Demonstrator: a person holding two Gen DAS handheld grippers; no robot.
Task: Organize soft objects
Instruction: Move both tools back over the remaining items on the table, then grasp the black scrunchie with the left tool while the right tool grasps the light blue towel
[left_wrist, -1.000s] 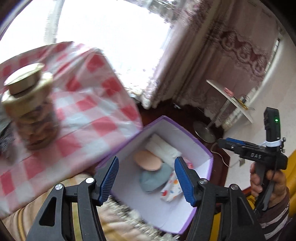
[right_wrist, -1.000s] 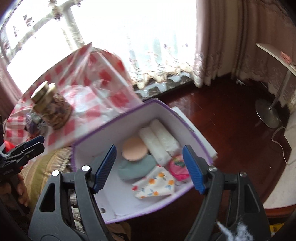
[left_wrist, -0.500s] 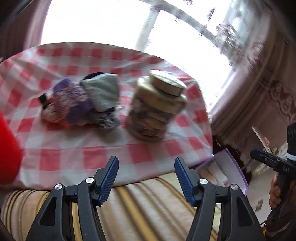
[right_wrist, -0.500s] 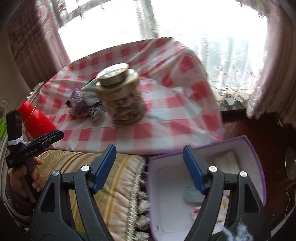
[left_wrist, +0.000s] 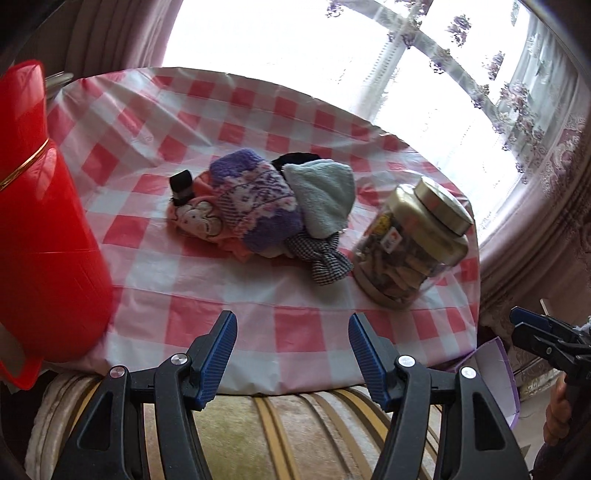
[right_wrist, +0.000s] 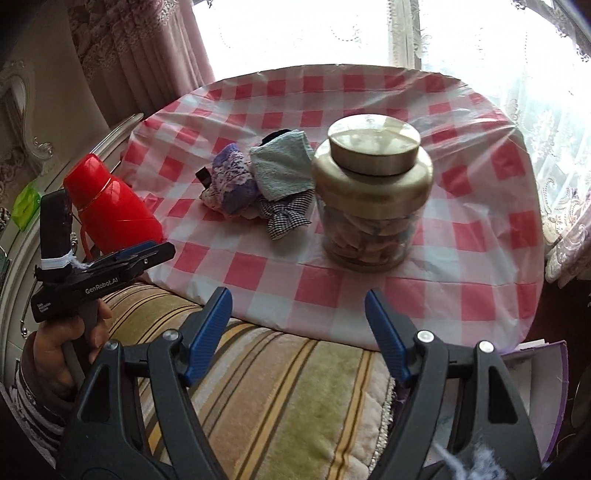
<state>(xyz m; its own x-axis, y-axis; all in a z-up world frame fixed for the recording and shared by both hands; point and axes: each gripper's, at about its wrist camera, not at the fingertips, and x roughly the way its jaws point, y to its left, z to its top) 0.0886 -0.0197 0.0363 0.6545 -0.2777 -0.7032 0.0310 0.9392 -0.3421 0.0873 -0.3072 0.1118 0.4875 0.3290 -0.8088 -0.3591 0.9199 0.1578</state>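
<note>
A heap of soft things (left_wrist: 266, 206) sits in the middle of the table (left_wrist: 221, 291), which wears a red and white check cloth. On top of the heap are a purple knit piece (left_wrist: 255, 199) and a pale blue towel (left_wrist: 325, 192). A small black and white check cloth (left_wrist: 325, 258) sticks out at the front, and a pink piece with a cartoon face (left_wrist: 199, 219) lies at the left. Something black peeks out behind the towel, but it is too hidden to name.

A clear jar with a gold lid (right_wrist: 371, 192) stands just beside the heap, on its right. A red flask (left_wrist: 40, 229) stands at the table's left edge.

The left gripper (left_wrist: 290, 354) is wide open and holds nothing. It hangs over a striped cushion (right_wrist: 266, 391) near the front edge of the table. The right gripper (right_wrist: 297, 332) is wide open too, with nothing in it, in front of the jar. A corner of a purple box (right_wrist: 532, 391) shows low at the right, beside the cushion.
</note>
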